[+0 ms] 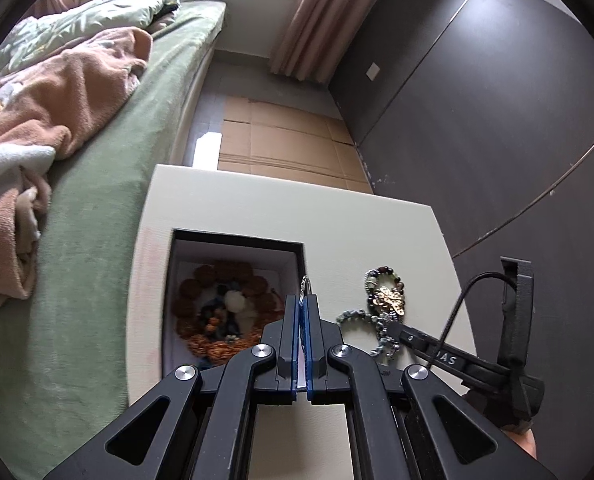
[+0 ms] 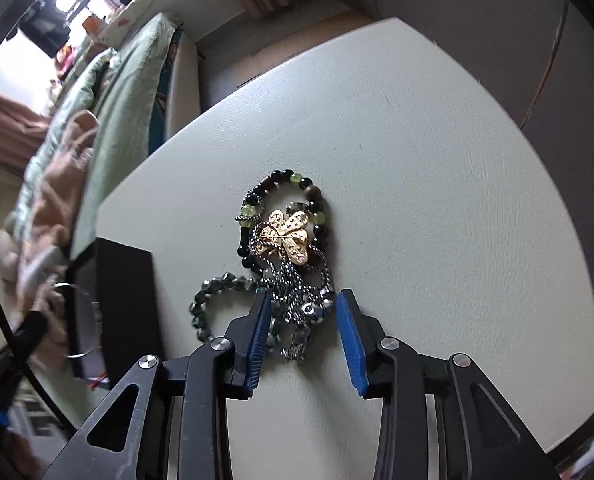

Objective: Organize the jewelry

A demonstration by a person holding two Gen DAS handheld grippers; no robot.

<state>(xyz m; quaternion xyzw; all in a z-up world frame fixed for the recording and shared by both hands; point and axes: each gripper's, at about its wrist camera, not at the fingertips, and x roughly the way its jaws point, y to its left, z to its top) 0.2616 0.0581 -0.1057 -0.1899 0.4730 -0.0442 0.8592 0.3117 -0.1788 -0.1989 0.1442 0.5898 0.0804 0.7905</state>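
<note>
A black-rimmed jewelry box point(image 1: 239, 240) sits on the cream table point(image 1: 337, 216), holding brown bead strands and other pieces point(image 1: 225, 312). My left gripper point(image 1: 304, 300) is shut on a thin silver ring point(image 1: 305, 285), held over the box's right edge; the ring also shows in the right wrist view point(image 2: 82, 320). A tangle of jewelry lies on the table: a dark and green bead bracelet point(image 2: 285, 184), a gold butterfly piece point(image 2: 287, 236), a grey bead bracelet point(image 2: 209, 300) and silver chains point(image 2: 301, 312). My right gripper point(image 2: 303, 312) is open, its jaws on either side of the chains.
A bed with a green sheet point(image 1: 97, 200) and a peach blanket point(image 1: 49, 120) lies left of the table. Flattened cardboard point(image 1: 281, 136) covers the floor beyond. A dark wardrobe point(image 1: 497, 100) stands to the right.
</note>
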